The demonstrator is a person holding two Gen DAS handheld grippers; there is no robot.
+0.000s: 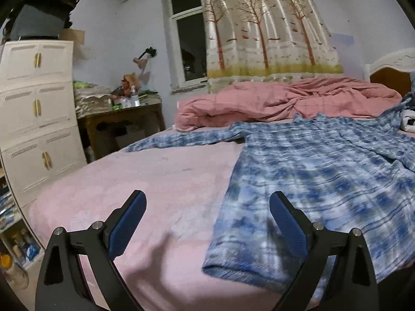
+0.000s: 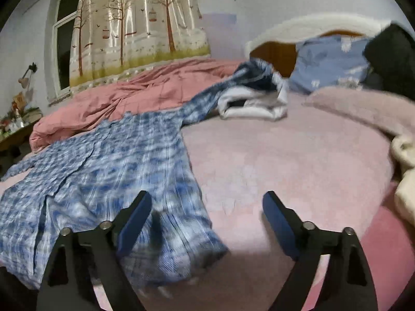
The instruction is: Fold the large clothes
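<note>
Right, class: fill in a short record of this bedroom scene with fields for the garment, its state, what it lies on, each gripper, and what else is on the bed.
garment: blue and white patterned shirt
state: spread flat, unfolded, one sleeve stretched toward the cabinet side
surface: pink bed sheet
left gripper: open, nothing between its jaws, above the shirt's near hem corner
right gripper: open, holding nothing, above the hem's other corner
also on bed: rumpled pink duvet, blue pillow, folded white clothes
</note>
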